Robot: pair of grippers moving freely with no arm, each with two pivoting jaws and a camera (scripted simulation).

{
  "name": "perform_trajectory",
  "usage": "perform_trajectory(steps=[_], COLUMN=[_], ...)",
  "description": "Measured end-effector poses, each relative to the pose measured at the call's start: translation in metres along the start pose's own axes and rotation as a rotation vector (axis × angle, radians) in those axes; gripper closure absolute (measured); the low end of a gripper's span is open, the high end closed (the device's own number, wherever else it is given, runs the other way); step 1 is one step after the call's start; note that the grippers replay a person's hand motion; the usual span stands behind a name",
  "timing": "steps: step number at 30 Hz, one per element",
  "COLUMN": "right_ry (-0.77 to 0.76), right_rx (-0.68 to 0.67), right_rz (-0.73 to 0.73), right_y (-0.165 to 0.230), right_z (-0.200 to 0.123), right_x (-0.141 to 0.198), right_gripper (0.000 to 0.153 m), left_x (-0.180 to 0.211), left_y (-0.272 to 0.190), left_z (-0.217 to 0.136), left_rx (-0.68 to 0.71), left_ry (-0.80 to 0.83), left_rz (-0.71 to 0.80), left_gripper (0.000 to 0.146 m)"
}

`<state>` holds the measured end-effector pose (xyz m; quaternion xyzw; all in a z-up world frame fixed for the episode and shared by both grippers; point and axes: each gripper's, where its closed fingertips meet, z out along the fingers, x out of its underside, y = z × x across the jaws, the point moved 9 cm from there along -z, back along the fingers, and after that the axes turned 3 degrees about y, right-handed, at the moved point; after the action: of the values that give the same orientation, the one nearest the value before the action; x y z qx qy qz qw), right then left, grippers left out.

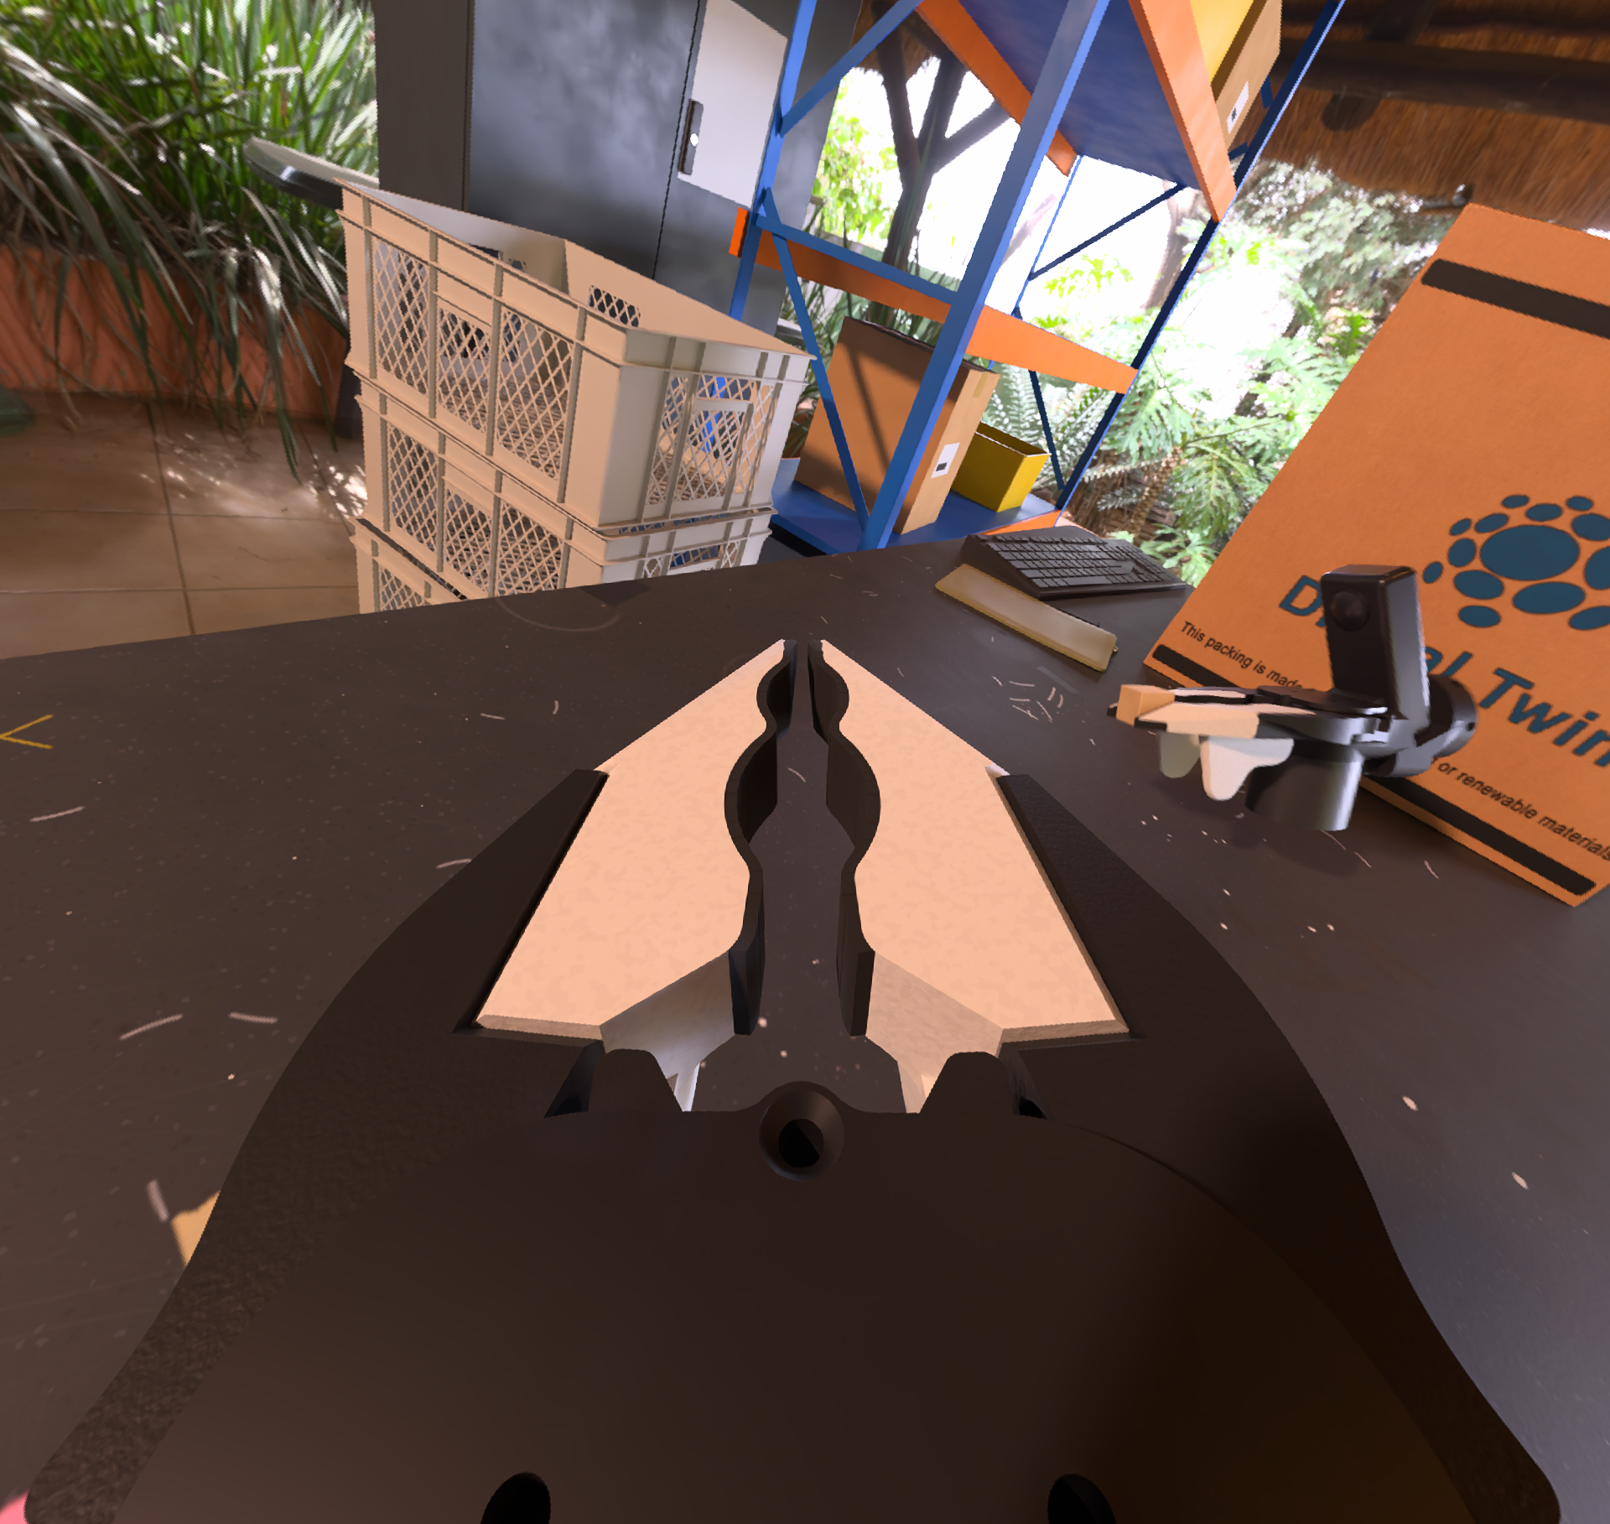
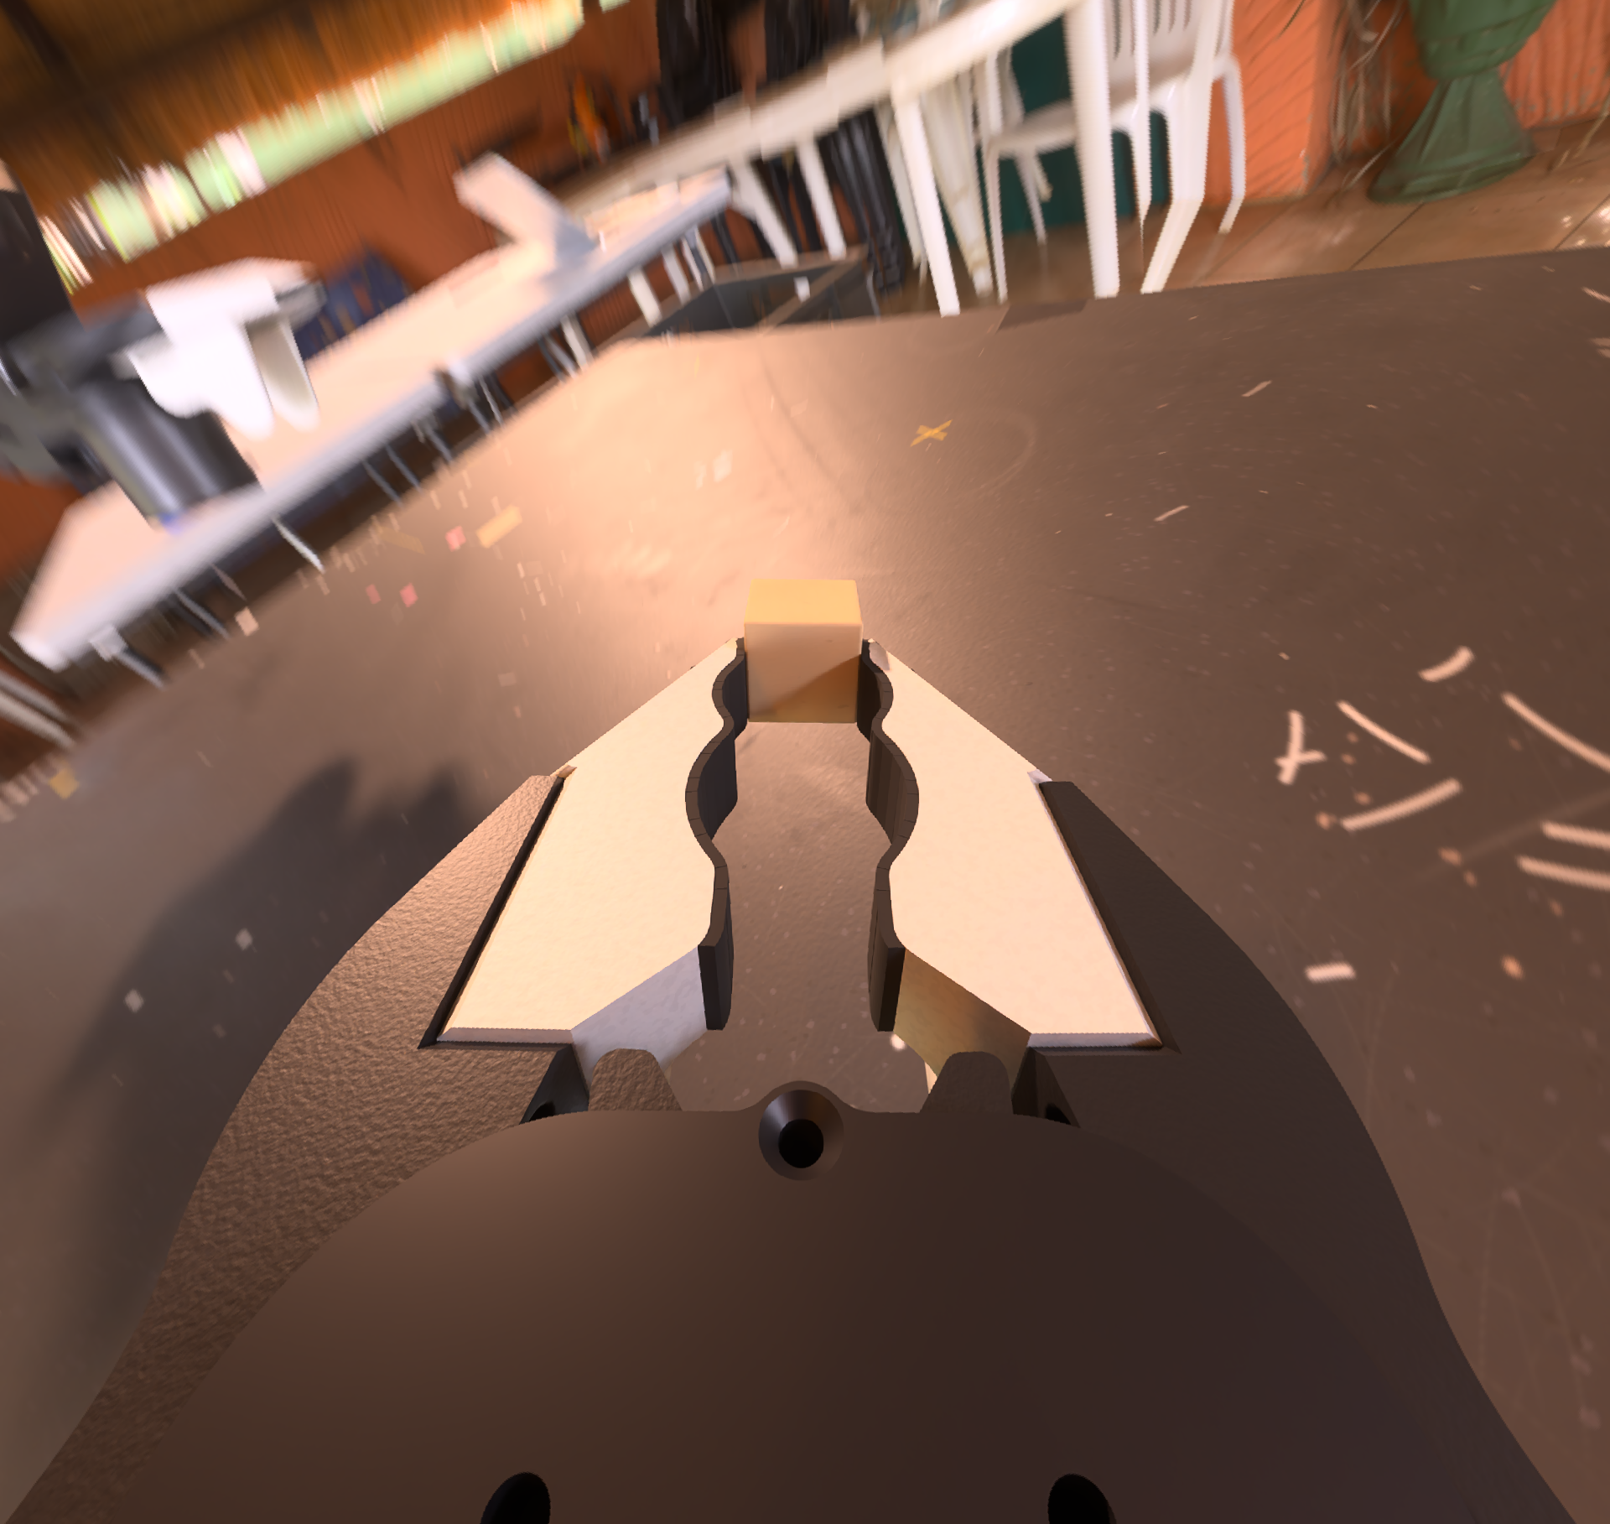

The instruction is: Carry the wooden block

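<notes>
The wooden block (image 2: 801, 650) is a small pale cube held between the tips of my right gripper (image 2: 803, 680), above the dark table (image 2: 1220, 611). In the left wrist view the right gripper (image 1: 1159, 711) shows at the right, above the table, with the block (image 1: 1141, 702) at its tips. My left gripper (image 1: 803, 654) is shut and empty, its tips nearly touching, over the middle of the table (image 1: 348, 785). The left gripper shows blurred at the far left of the right wrist view (image 2: 218, 358).
A large orange cardboard box (image 1: 1437, 524) stands at the right behind the right gripper. A black keyboard (image 1: 1067, 563) and a pale bar (image 1: 1028, 624) lie at the table's far edge. Stacked beige crates (image 1: 540, 419) and a blue-orange rack (image 1: 958, 262) stand beyond.
</notes>
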<state>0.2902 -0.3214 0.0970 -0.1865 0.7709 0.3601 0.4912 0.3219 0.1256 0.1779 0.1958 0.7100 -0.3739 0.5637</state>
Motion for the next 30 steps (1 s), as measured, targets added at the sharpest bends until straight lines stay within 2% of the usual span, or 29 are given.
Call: perform_trajectory(steps=[7,10,13,18,26,30], right_ry=[0.645,0.781,0.857,0.914,0.941,0.942], right_rx=[0.102,0.076,0.124,0.147,0.034,-0.005], right_rz=[-0.487,-0.476,-0.531,-0.528,-0.667,-0.659], right_y=[0.059,0.070,0.071,0.069,0.067,0.062], right_z=[0.052,0.073,0.086,0.096,0.101,0.101], right_x=[-0.012,-0.009,-0.006,-0.007,-0.010,-0.012], right_gripper=[0.129,0.129,0.129,0.129,0.129,0.129], left_x=[0.001,0.002,0.002,0.002,0.001,0.002], left_y=[-0.007,-0.013,-0.016,-0.013,-0.005,-0.004], left_z=[0.007,0.005,0.003,0.004,0.001,0.001], left_rx=[0.020,0.047,0.057,0.081,0.103,0.107], left_ry=[0.014,0.018,0.014,0.022,0.004,0.001], left_rz=[0.018,0.017,0.031,0.005,-0.061,-0.074], left_gripper=[0.144,0.144,0.144,0.144,0.144,0.144])
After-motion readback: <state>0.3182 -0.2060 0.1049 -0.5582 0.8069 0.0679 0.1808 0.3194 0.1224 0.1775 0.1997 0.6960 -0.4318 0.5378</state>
